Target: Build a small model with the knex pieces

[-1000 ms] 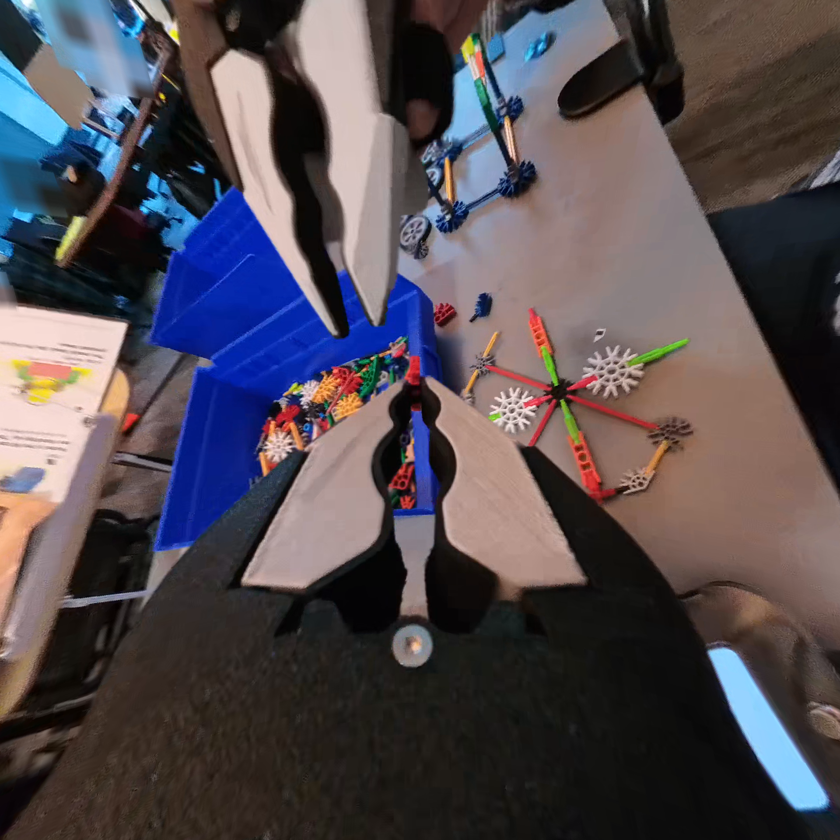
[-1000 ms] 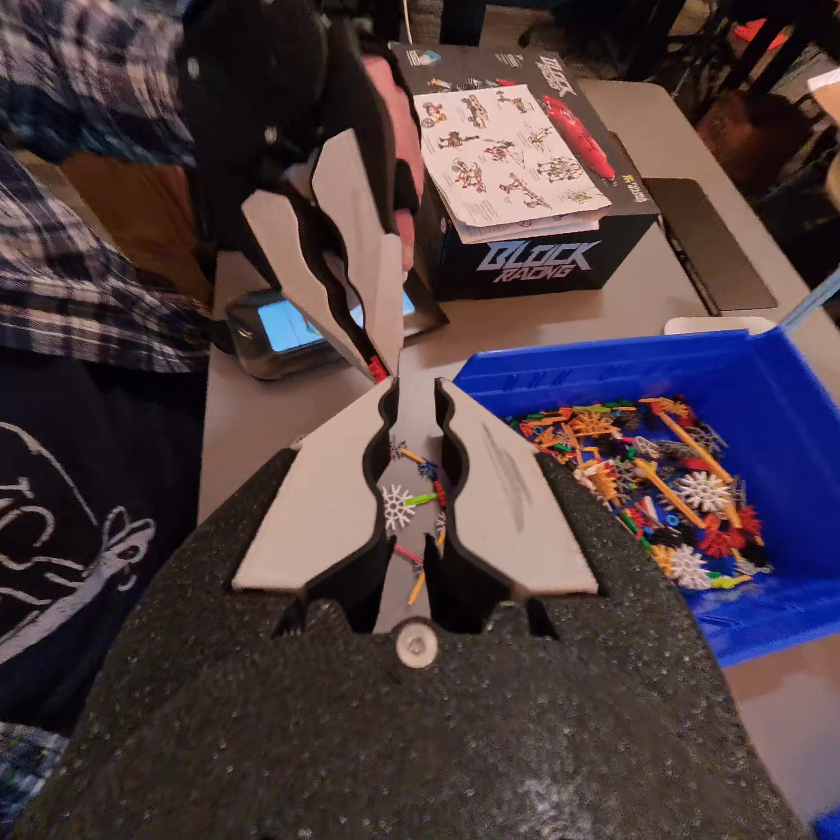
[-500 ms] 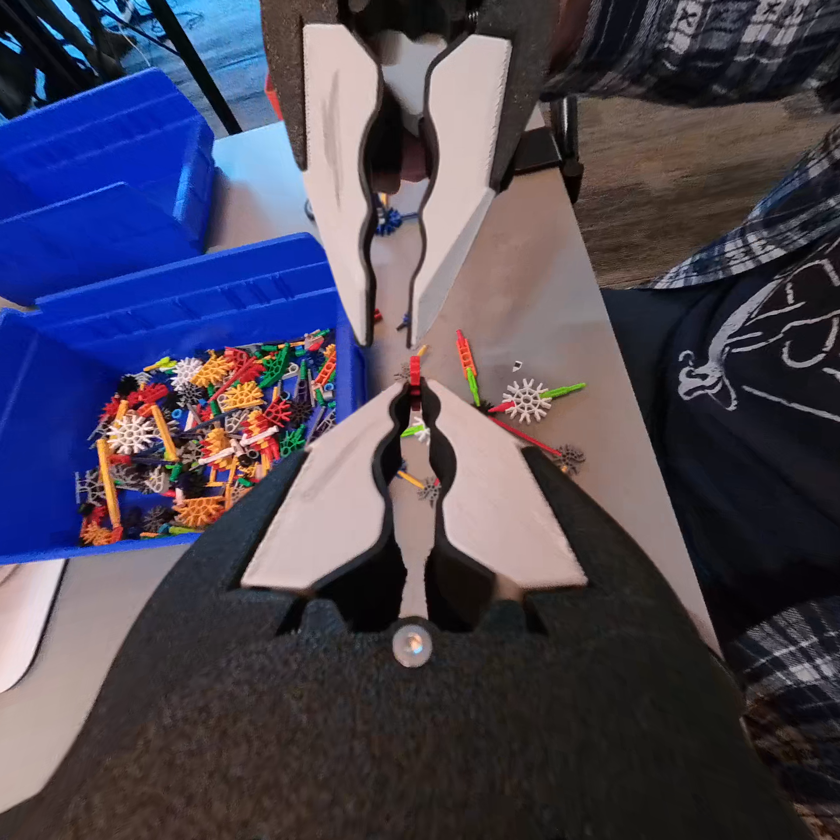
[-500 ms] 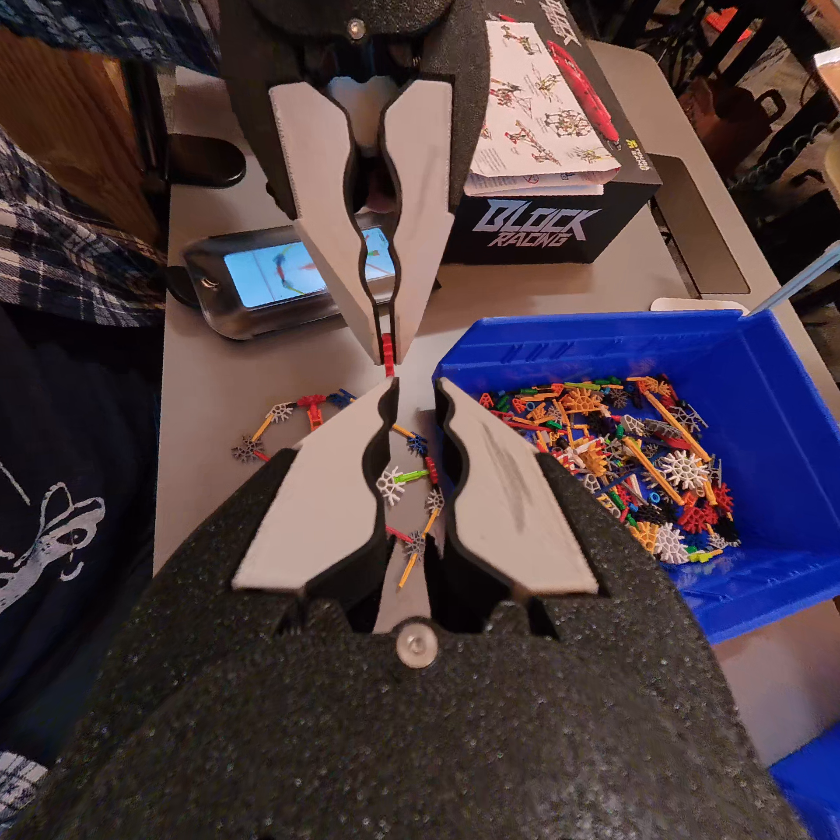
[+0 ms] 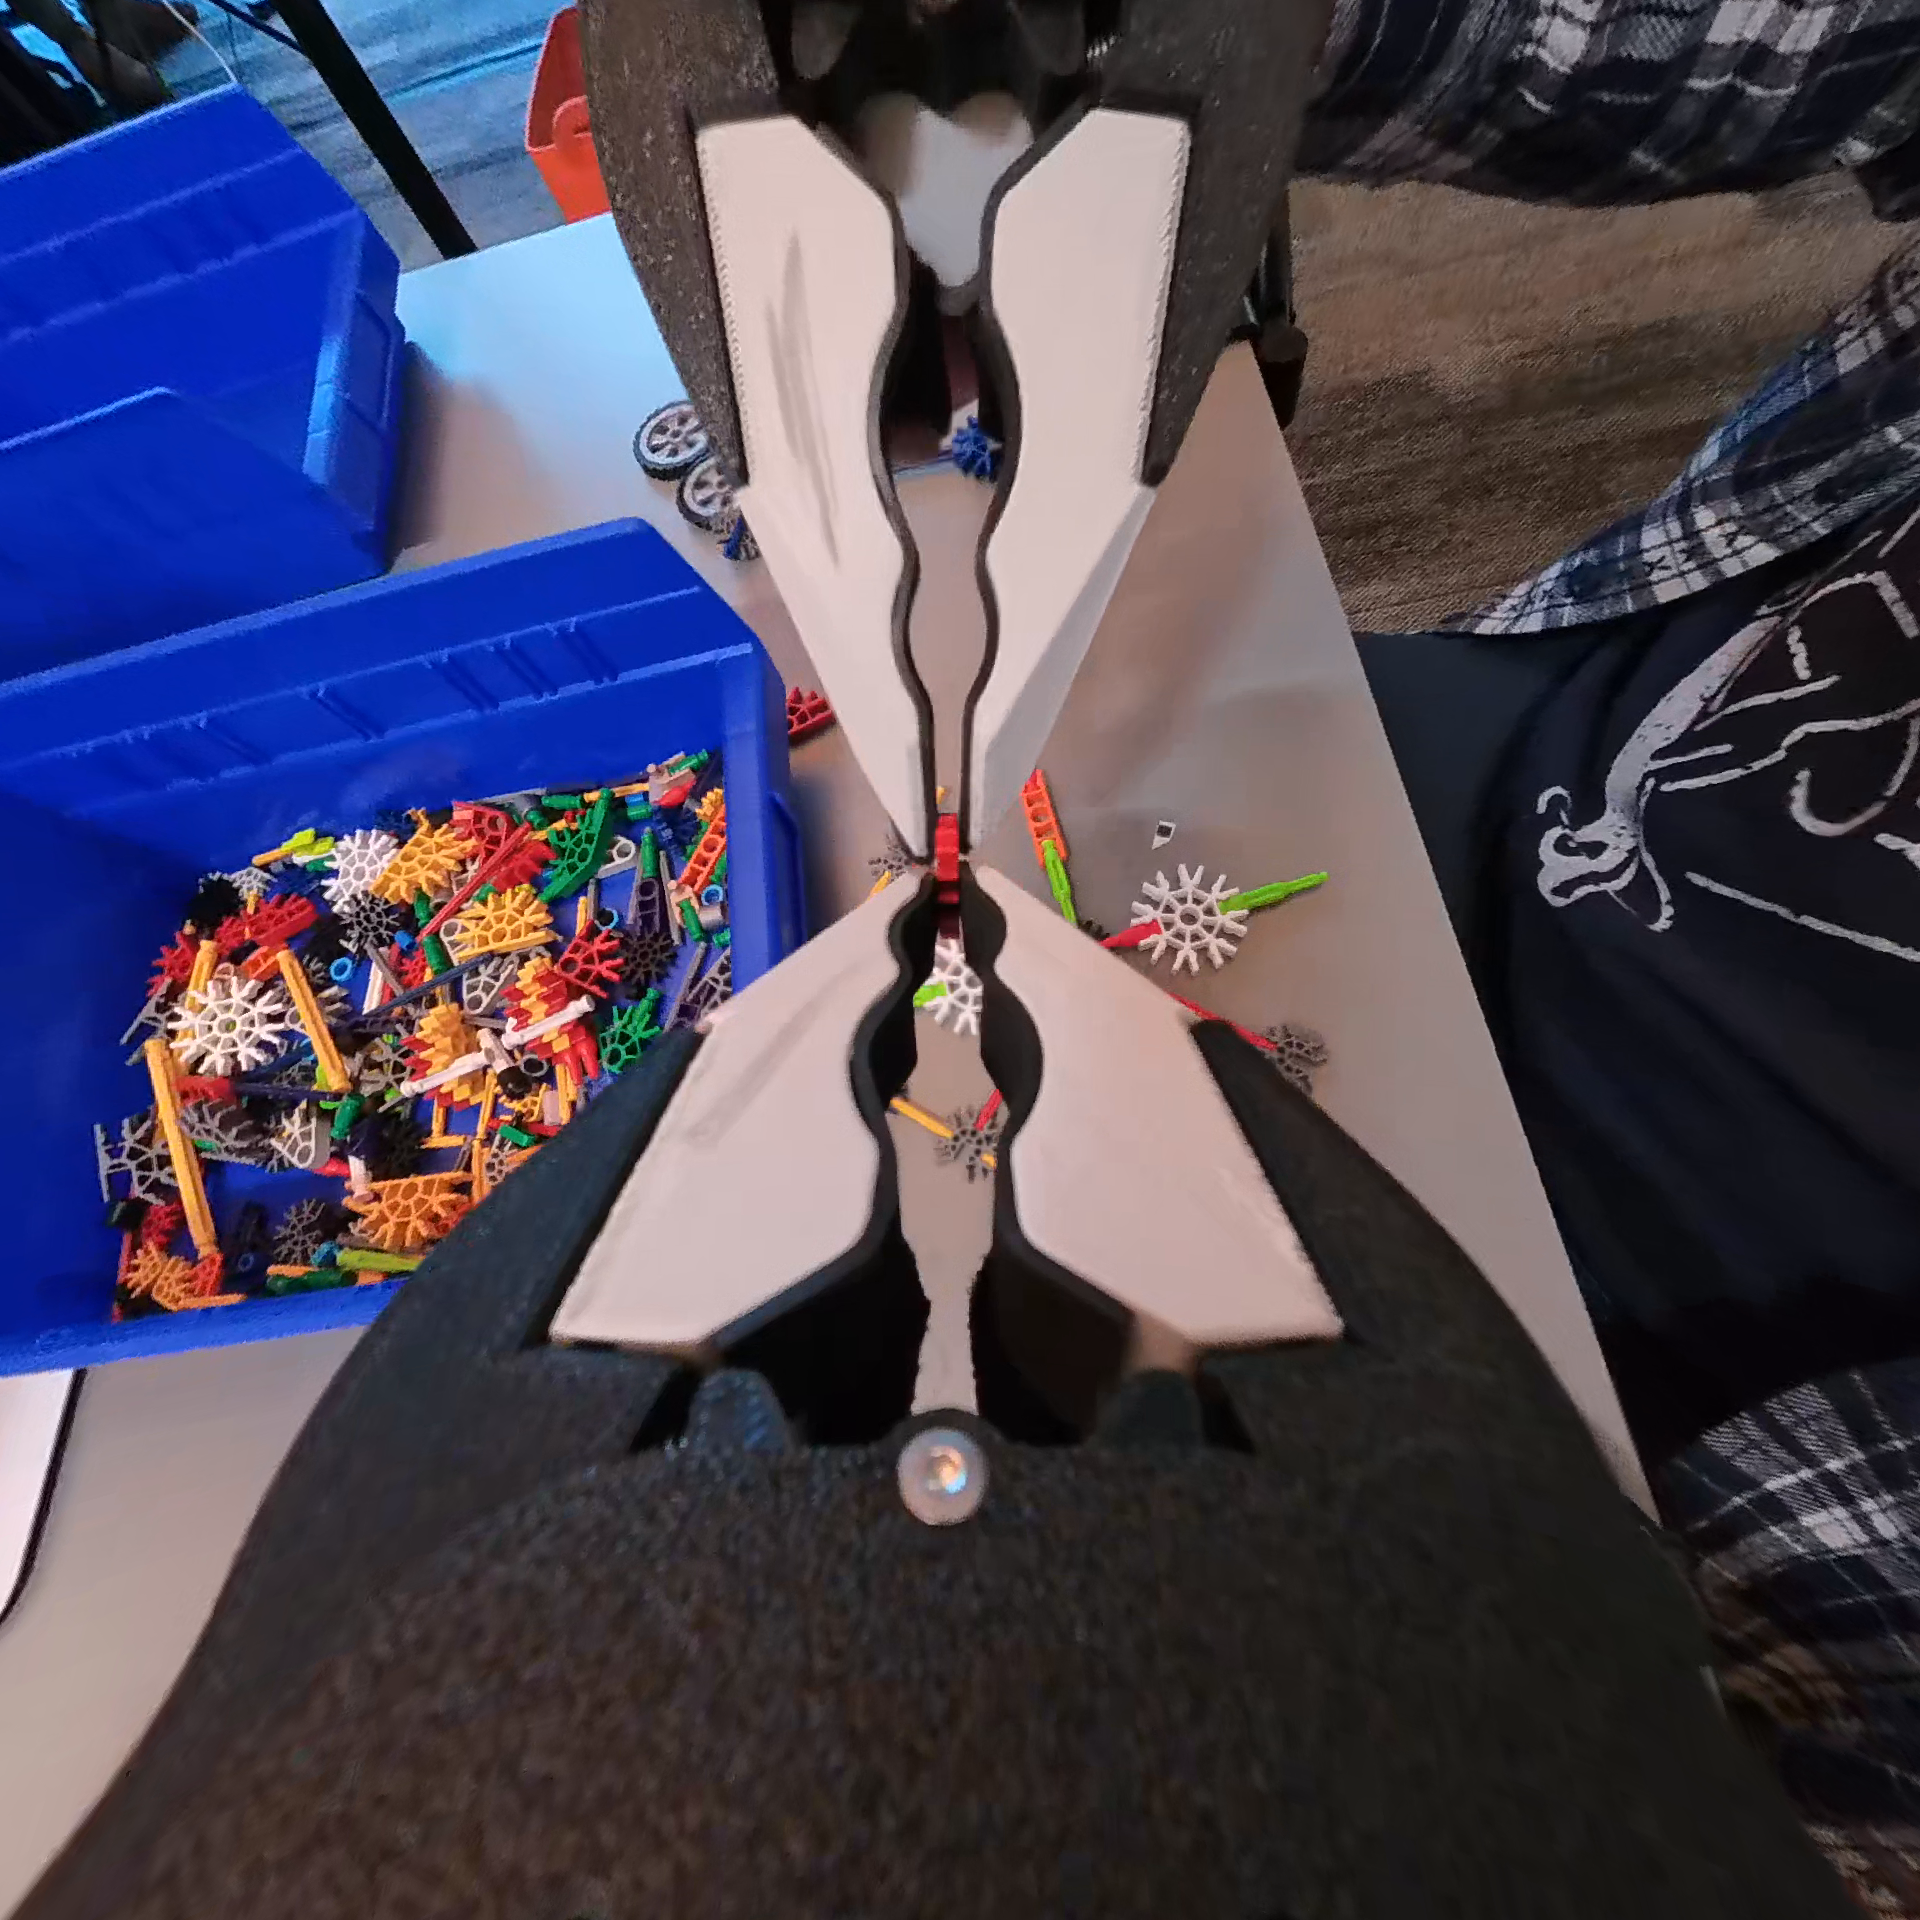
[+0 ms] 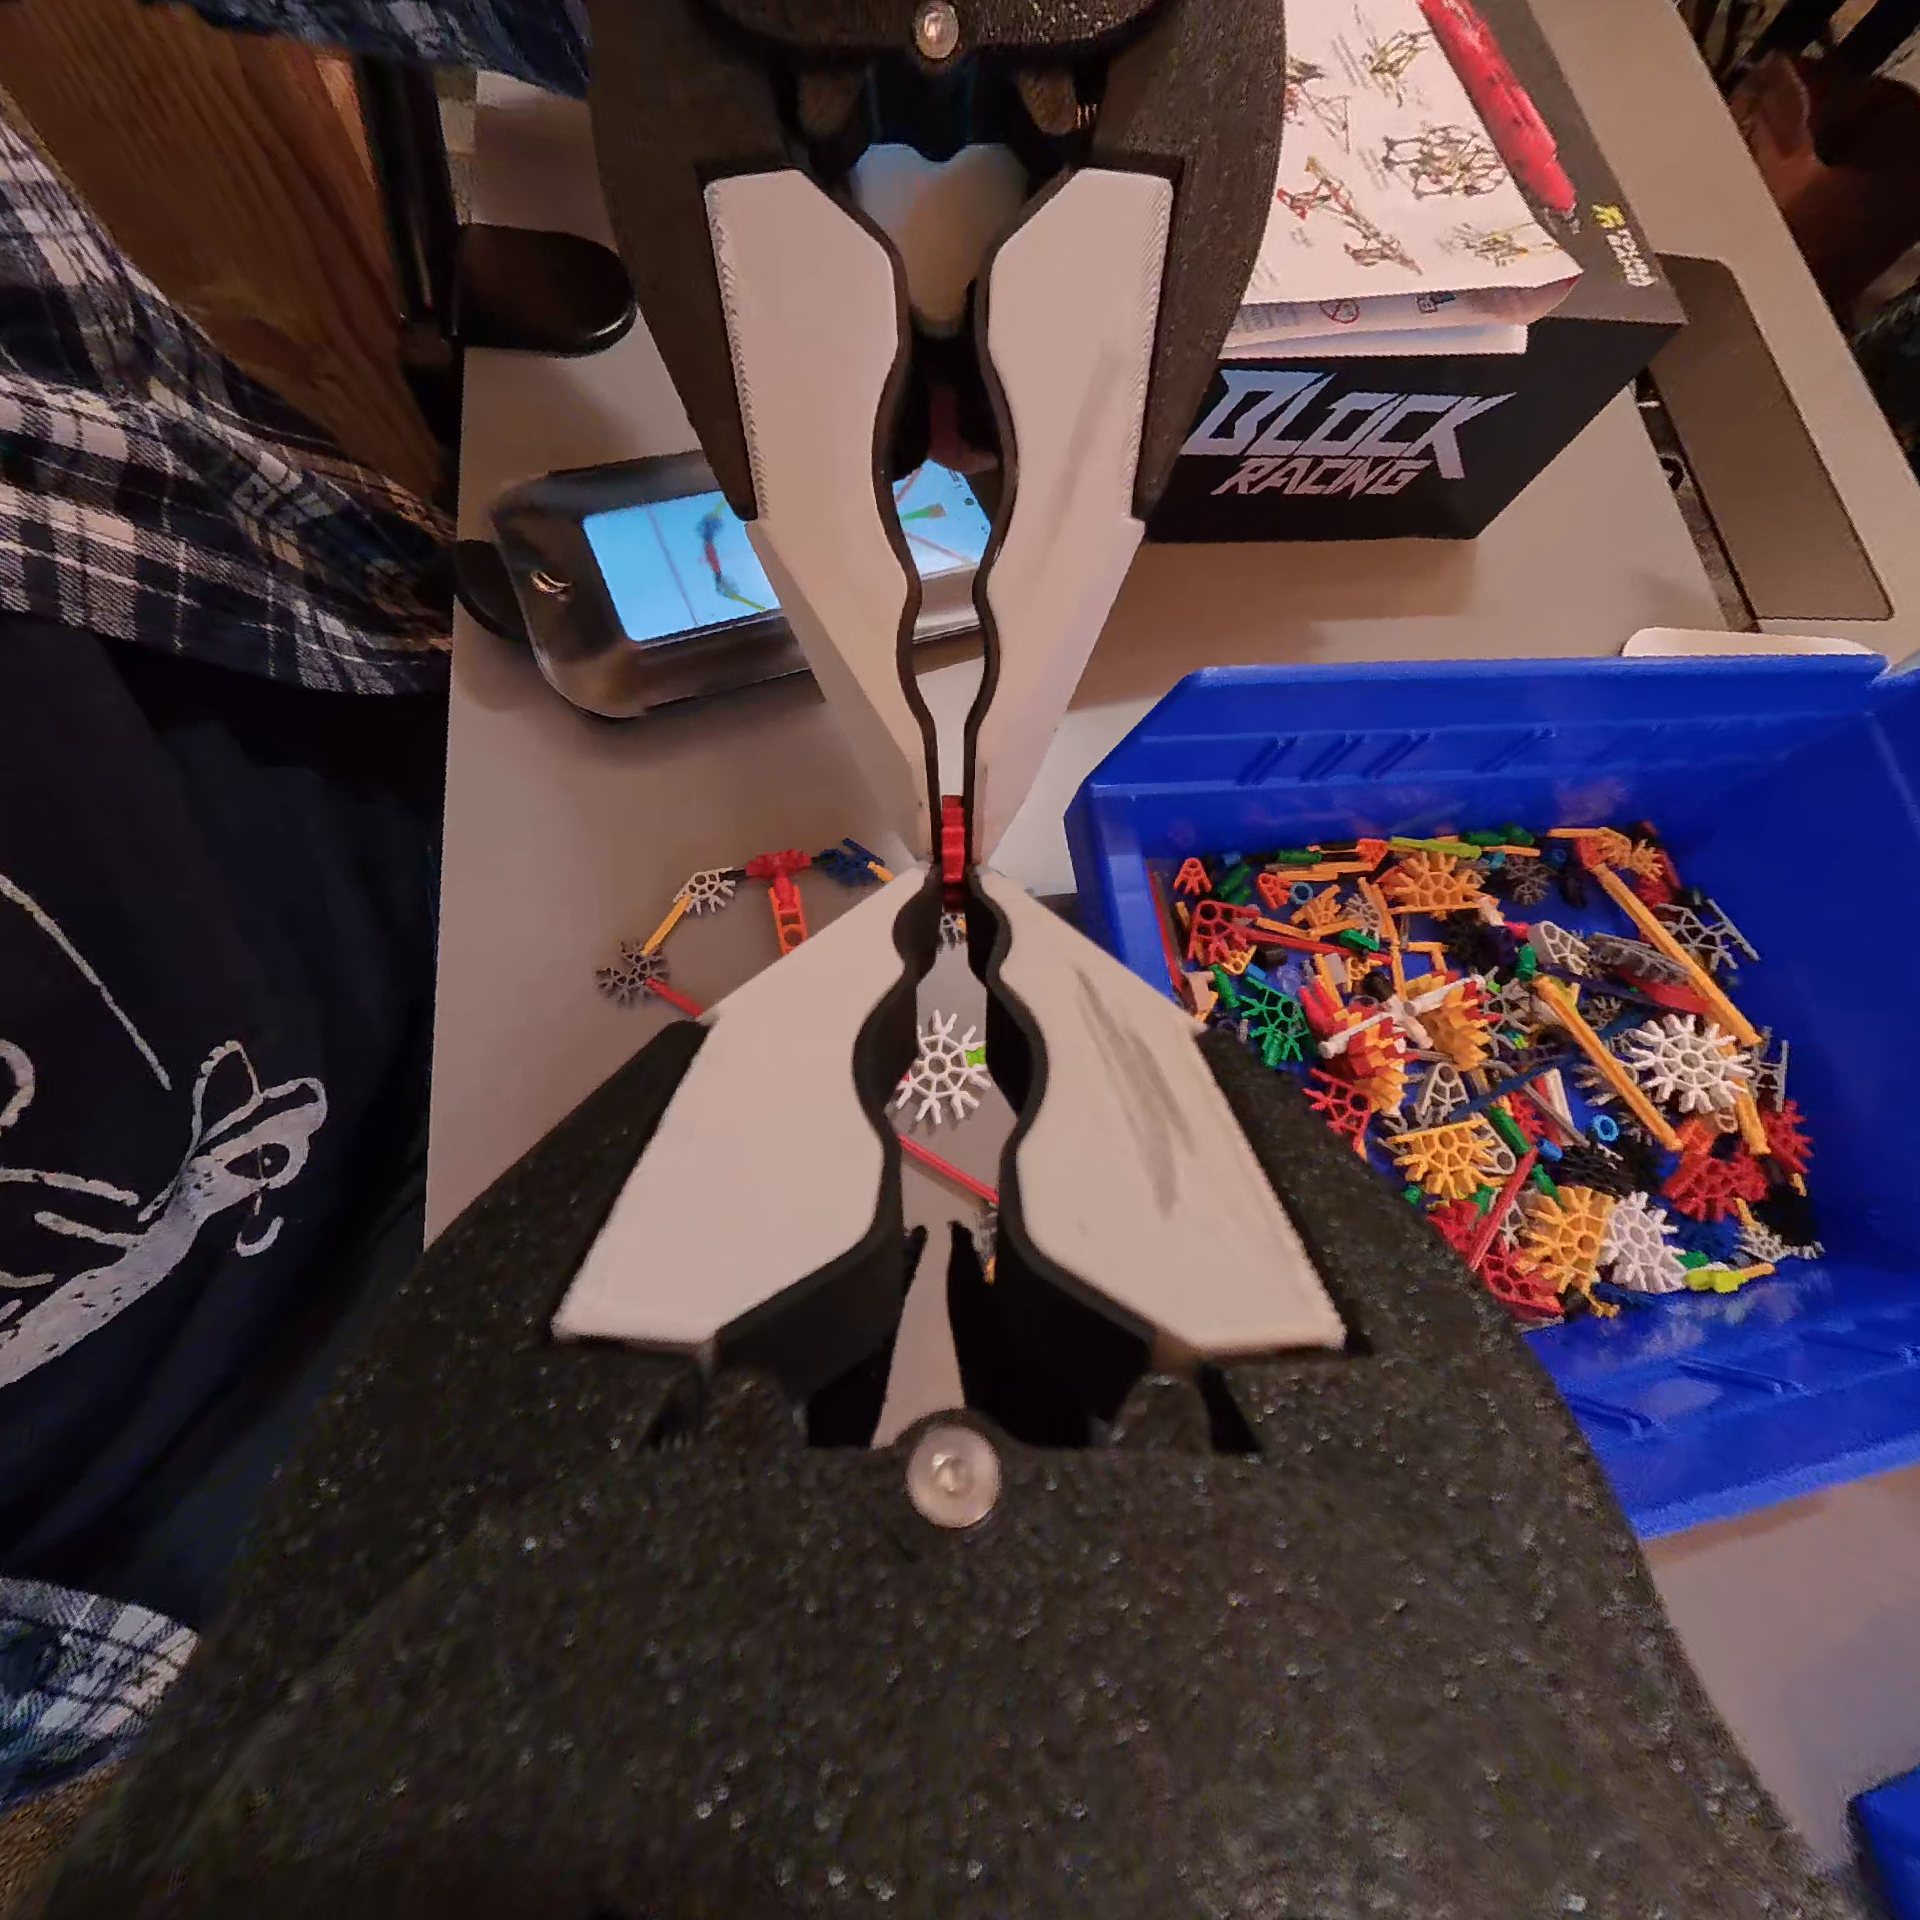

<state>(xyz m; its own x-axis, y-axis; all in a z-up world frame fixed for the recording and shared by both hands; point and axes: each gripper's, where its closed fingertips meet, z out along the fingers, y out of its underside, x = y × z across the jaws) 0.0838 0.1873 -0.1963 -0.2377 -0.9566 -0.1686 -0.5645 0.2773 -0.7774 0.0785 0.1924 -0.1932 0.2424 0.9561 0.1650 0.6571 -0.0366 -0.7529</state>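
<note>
In the left wrist view, the left gripper points forward over the desk, its jaws pressed onto the near end of a small red piece. The right gripper comes in from the opposite side, tip to tip, its jaws closed on the far end of the same piece. The piece hangs in the air between them, above the desk and just right of the blue bin; held at both ends like this, it cannot turn or drop. The bin of mixed coloured construction pieces sits close on the left, within easy reach. Below the tips lies a flat assembly of rods and white snowflake connectors, spread on the desk.

In the right wrist view, the right gripper is nearly level and aimed straight at the left gripper. Both pairs of jaws pinch the red piece, which bridges the narrow gap between the tips. The bin is here on the right, the assembly on the left and beneath. Farther back stand a small device with a lit screen and a black box with a printed sheet on top.
</note>
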